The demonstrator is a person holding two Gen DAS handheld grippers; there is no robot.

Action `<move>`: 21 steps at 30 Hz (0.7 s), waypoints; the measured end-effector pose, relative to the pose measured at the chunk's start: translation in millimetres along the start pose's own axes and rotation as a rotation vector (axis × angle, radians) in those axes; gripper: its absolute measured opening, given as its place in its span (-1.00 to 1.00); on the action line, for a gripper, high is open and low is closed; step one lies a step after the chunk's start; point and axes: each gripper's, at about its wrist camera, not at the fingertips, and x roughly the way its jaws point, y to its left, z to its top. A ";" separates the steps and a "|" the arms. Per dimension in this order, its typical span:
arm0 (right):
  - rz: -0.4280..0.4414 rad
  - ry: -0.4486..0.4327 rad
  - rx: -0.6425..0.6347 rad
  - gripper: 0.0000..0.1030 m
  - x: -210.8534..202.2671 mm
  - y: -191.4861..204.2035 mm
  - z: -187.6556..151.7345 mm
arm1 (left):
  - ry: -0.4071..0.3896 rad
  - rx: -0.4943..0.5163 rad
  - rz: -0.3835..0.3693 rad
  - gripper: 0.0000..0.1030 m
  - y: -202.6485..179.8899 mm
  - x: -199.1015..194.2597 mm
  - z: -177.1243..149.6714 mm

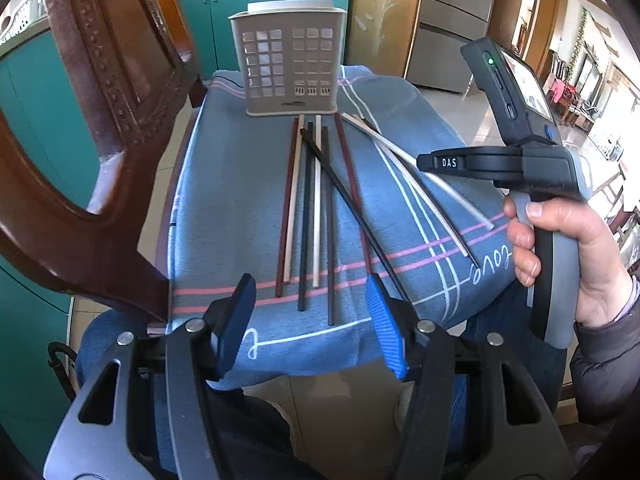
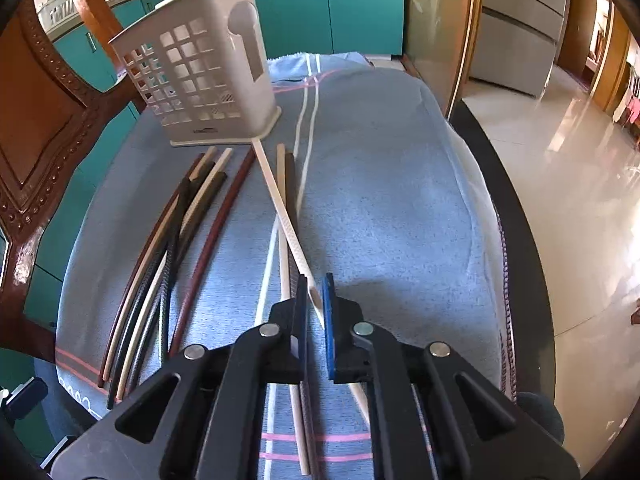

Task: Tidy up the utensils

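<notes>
Several chopsticks, dark red, black and cream, lie on a blue cloth [image 1: 224, 216] in front of a beige slotted utensil holder [image 1: 289, 62], which also shows in the right wrist view [image 2: 204, 76]. My right gripper [image 2: 317, 296] is shut on a cream chopstick [image 2: 280, 204] whose far tip reaches the holder's base. The same chopstick [image 1: 384, 144] and the right gripper [image 1: 444, 163] show in the left wrist view. My left gripper [image 1: 310, 312] is open and empty, above the near ends of the chopsticks [image 1: 308, 208].
A carved wooden chair back [image 1: 100, 120] stands close on the left, also in the right wrist view [image 2: 36, 132]. Teal cabinets [image 1: 248, 4] are behind. The table's dark rim [image 2: 516, 208] curves along the right, with tiled floor [image 2: 576, 168] beyond.
</notes>
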 end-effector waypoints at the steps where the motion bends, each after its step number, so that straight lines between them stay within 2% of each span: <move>1: -0.007 0.004 -0.008 -0.69 1.4 0.7 -0.4 | 0.003 -0.001 0.002 0.12 -0.4 2.1 0.6; 5: 0.030 0.019 -0.021 -0.71 4.3 4.7 -2.8 | 0.018 -0.012 0.004 0.12 1.8 8.1 4.0; 6: 0.043 0.022 -0.024 -0.85 2.9 4.9 -4.0 | 0.021 -0.013 0.002 0.12 2.6 10.2 5.9; 7: 0.066 0.028 -0.028 -0.87 0.7 5.2 -5.4 | 0.023 -0.014 0.001 0.12 2.3 11.4 6.6; 10: 0.131 0.030 -0.013 -0.89 -9.8 3.0 -9.6 | 0.034 -0.013 -0.003 0.12 2.8 14.8 6.7; 14: 0.161 0.007 0.037 -0.88 -30.8 -11.5 -17.9 | 0.037 -0.022 -0.005 0.12 5.5 15.8 7.2; 19: 0.063 0.017 0.027 -0.85 -36.6 -24.2 -29.5 | 0.019 -0.034 -0.006 0.12 11.2 22.4 17.4; 20: 0.053 0.018 0.017 -0.85 -36.1 -24.8 -31.0 | 0.017 -0.038 -0.011 0.09 13.0 26.2 21.9; 21: 0.055 0.013 0.015 -0.84 -36.4 -26.1 -32.3 | 0.016 -0.045 -0.017 -0.06 15.5 30.7 27.3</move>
